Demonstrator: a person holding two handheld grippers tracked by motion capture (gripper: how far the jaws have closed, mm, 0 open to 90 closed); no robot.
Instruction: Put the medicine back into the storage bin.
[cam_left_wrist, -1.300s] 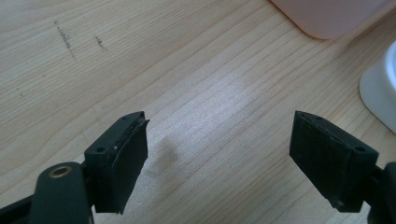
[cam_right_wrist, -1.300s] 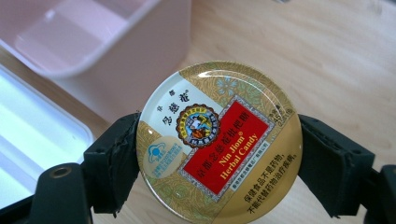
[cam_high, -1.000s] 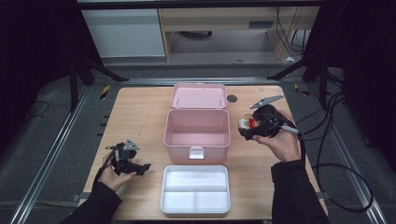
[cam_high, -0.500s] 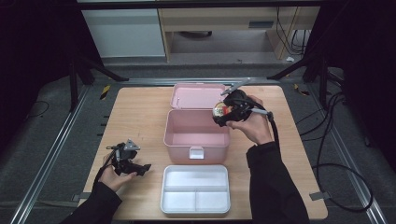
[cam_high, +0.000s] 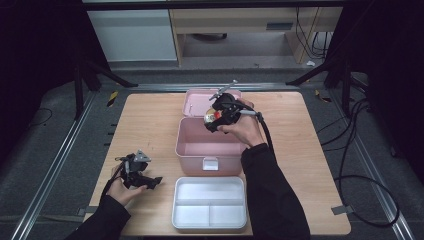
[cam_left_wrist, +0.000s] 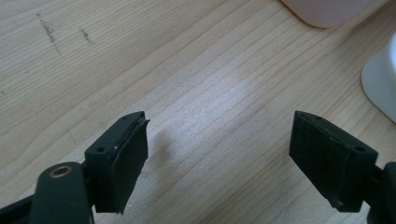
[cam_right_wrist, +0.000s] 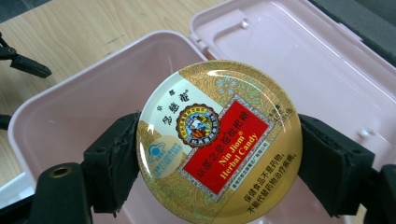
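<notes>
High cam's looking down over my whole table (cam_high: 150, 125). My gripper cams are riding close, and both are catching the pink box (cam_high: 210, 145) too.

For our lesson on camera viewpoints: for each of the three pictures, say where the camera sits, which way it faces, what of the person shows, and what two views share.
High view: above the person's side, facing forward and down on the table; both forearms and tongs show.
Left gripper view: on the left tongs, facing bare wood between open jaws.
Right gripper view: on the right tongs, facing the candy tin they clamp above the pink box.
Shared: high and right views both show tin and box.
</notes>
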